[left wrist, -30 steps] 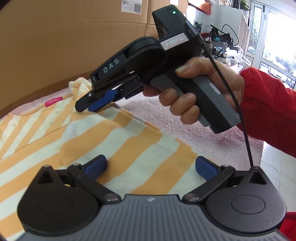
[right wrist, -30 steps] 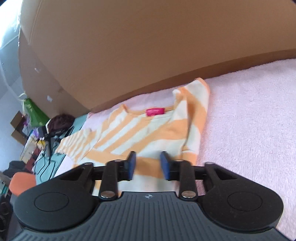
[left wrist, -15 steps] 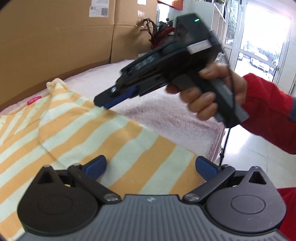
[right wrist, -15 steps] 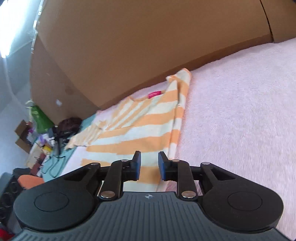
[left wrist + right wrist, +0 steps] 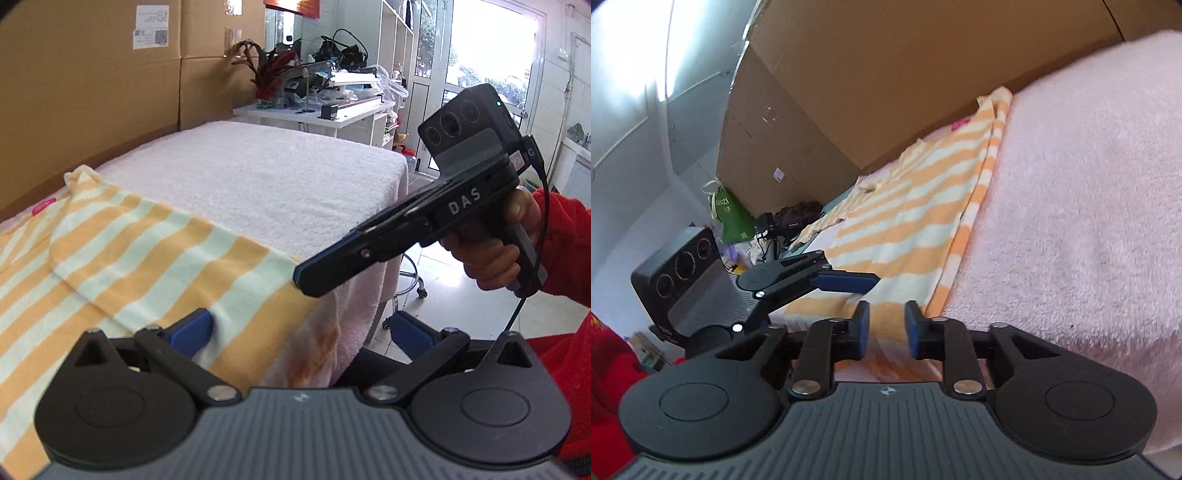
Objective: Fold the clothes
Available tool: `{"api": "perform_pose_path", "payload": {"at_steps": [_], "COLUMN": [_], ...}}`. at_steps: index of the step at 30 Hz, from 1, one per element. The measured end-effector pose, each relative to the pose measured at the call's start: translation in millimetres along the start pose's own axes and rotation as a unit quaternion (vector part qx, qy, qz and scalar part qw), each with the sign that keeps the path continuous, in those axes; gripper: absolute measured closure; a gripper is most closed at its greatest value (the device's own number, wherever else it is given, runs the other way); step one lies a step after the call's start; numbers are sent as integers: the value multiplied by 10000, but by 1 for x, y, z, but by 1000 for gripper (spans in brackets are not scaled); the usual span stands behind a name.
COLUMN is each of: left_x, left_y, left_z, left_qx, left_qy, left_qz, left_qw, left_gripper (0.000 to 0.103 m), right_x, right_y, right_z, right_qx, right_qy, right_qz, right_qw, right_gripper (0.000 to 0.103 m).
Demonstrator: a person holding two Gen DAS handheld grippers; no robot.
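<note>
Orange-and-cream striped shirt lies spread flat on the counter, which is covered by a pale pink towel. The shirt's collar end, marked by a pink label, points toward the cardboard boxes along the far side. Its hem reaches the near edge of the counter.

Left claw: jaws stand wide apart, with the hem corner of the shirt lying between them; the left pad rests against the fabric, the other pad is clear of it, beyond the counter edge.

Right claw: jaws stand narrow and are closing. Striped fabric at the shirt's hem shows in the gap between the pads; contact with the pads cannot be confirmed. In the left wrist view its tip sits at the shirt's corner. A hand in a red sleeve grips its handle.
</note>
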State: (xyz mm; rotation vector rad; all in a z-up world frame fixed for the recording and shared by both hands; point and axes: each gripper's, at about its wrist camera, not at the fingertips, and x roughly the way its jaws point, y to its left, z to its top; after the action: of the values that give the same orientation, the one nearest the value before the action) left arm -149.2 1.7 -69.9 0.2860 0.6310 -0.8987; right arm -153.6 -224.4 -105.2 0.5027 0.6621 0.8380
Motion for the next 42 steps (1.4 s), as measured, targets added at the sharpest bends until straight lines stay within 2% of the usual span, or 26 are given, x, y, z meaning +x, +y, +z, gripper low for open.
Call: {"api": "perform_pose_path", "payload": {"at_steps": [2,3,5,6,8,9,11,13,15,16,17,18,19,21,22,23,25,27,30,31,32,34,36,39,42], "left_x": [-3,-6,-11,-10,-9,-9,-12,-16,-18,-14,-11,-9,-9,-11,-16,-21,-30,-32,-31,-32,-33,-42,-62,-97,-123], "left_y": [-6,-7,-9,-8,-8,-8,-9,-9,-7,-5,-3,-2,-1,0,2,5,15,31,51,55,59,65,70,81,89], "left_z": [-4,-5,-6,-7,-8,-8,-8,-8,-8,-8,-7,-7,-8,-10,-12,-13,-15,-13,-13,-15,-18,-29,-41,-61,-76], "left_qx": [-1,-60,-182,-275,-400,-432,-388,-379,-421,-444,-467,-486,-475,-460,-495,-530,-701,-965,-1286,-1339,-1387,-1423,-1552,-1816,-1985], "left_qy": [-49,-92,-180,-217,-268,-279,-240,-242,-297,-291,-285,-283,-303,-348,-403,-458,-589,-669,-627,-565,-508,-465,-573,-773,-782], "left_qz": [3,-58,-172,-201,-219,-211,-178,-194,-252,-220,-188,-158,-145,-115,-86,-56,4,181,507,626,743,958,1103,1368,1919], "left_qw": [10000,9999,9995,9992,9986,9985,9988,9988,9984,9983,9983,9983,9983,9983,9979,9975,9958,9929,9884,9874,9862,9841,9800,9708,9580], "left_gripper": [1,1,1,1,1,1,1,1,1,1,1,1,1,1,1,1,1,1,1,1,1,1,1,1,1], "right_x": [-4,-7,-12,-9,5,8,9,3,4,10,17,27,36,45,47,47,50,67,103,106,110,117,119,121,136], "right_y": [-9,-7,-3,1,3,-1,-8,-4,8,9,9,7,5,1,-1,1,12,19,19,13,8,-2,7,20,23], "right_z": [3,3,3,2,-2,-5,-8,-4,5,10,14,17,20,24,26,31,42,53,66,69,72,78,81,85,86], "right_qx": [374,330,243,207,195,225,451,409,106,159,214,277,334,359,373,416,162,63,-29,89,208,420,318,165,158], "right_qy": [-131,-243,-447,-405,-197,-216,-209,-232,-419,-453,-475,-430,-381,-316,-309,-317,-516,-438,-201,-177,-153,-111,-140,-184,-147], "right_qz": [-44,-44,-14,174,225,149,157,178,182,136,82,-21,-138,-427,-519,-570,-449,-450,-905,-959,-1014,-1110,-1052,-964,-1010], "right_qw": [9992,9991,9987,9988,9994,9994,9986,9987,9989,9988,9986,9987,9986,9979,9975,9970,9975,9980,9957,9952,9945,9929,9938,9950,9947], "right_gripper": [91,83,82,81,73,85,86,77,72,68,57,55,55,75,76,73,72,67,67,70,79,79,74,72,72]}}
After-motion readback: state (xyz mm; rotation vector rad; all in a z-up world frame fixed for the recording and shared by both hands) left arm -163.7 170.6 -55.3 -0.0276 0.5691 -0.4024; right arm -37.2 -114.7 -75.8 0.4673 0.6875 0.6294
